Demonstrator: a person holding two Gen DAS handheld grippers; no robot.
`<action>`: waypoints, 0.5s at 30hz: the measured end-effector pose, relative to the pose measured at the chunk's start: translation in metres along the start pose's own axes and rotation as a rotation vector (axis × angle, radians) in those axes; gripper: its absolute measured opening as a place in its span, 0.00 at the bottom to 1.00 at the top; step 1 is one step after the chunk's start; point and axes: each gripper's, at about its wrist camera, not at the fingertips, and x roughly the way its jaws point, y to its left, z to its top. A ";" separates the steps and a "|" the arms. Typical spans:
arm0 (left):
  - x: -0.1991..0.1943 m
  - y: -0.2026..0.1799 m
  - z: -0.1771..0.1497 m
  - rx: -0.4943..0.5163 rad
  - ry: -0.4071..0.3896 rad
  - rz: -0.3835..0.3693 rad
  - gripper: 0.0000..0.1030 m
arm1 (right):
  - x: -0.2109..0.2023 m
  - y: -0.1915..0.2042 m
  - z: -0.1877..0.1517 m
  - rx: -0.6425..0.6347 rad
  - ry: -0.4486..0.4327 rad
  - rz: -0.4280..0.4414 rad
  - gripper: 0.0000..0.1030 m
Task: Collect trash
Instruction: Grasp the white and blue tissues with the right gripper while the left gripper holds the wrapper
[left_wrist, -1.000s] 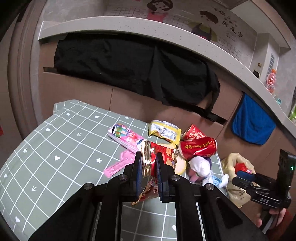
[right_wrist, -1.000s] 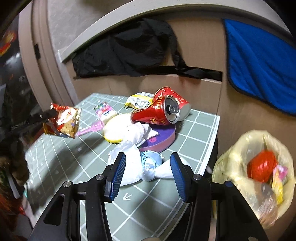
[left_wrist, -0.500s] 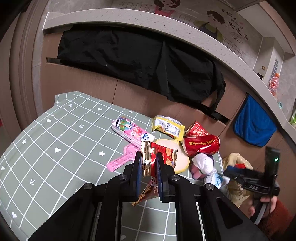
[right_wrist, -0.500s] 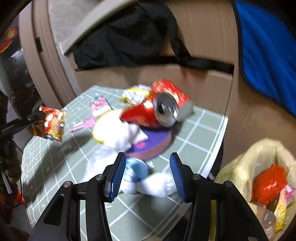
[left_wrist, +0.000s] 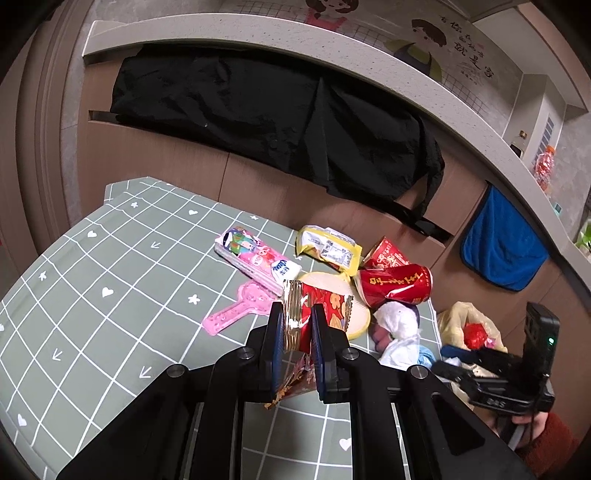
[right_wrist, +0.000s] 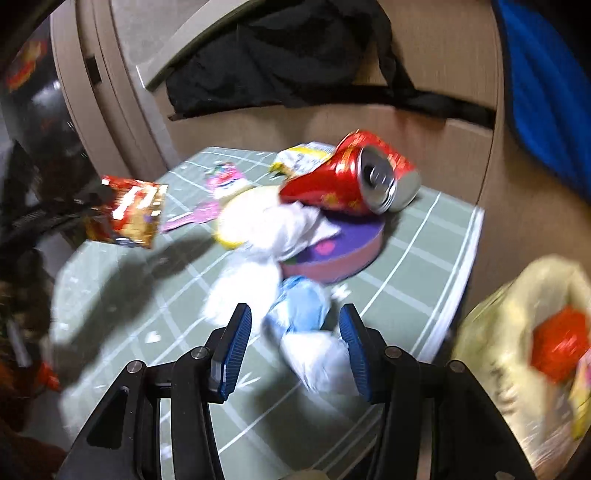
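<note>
My left gripper (left_wrist: 297, 326) is shut on a red and gold snack wrapper (left_wrist: 317, 306), held above the green checked table (left_wrist: 110, 295); the same wrapper (right_wrist: 127, 210) hangs at the left of the right wrist view. My right gripper (right_wrist: 295, 328) stands open just above a crumpled white and blue tissue wad (right_wrist: 299, 317), which lies between its fingers without being pinched. Behind the wad lie a crushed red can (right_wrist: 351, 181), a purple and pink round lid (right_wrist: 332, 247) and a yellow packet (left_wrist: 328, 249). A yellow trash bag (right_wrist: 524, 350) holding red scraps hangs off the table's right edge.
A pink pencil case (left_wrist: 255, 258) and a pink plastic paddle (left_wrist: 240, 310) lie mid-table. A second red can (left_wrist: 384, 253) sits behind the first. Black cloth (left_wrist: 277, 110) and a blue towel (left_wrist: 498, 247) hang on the wooden counter front behind. A hand in a red sleeve (left_wrist: 546, 439) holds the right gripper.
My right gripper has dropped lower and nearer the tissue wad, which now sits between its open fingers. The left gripper has held still with the wrapper.
</note>
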 end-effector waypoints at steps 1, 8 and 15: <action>-0.001 -0.001 -0.001 0.001 0.000 0.001 0.14 | 0.003 -0.001 0.002 -0.001 0.001 0.002 0.46; -0.003 -0.003 -0.005 0.007 0.019 0.015 0.14 | 0.037 -0.001 -0.001 0.005 0.092 0.021 0.46; -0.007 -0.019 -0.006 0.042 0.004 0.018 0.13 | 0.010 0.009 0.001 -0.002 0.039 0.008 0.29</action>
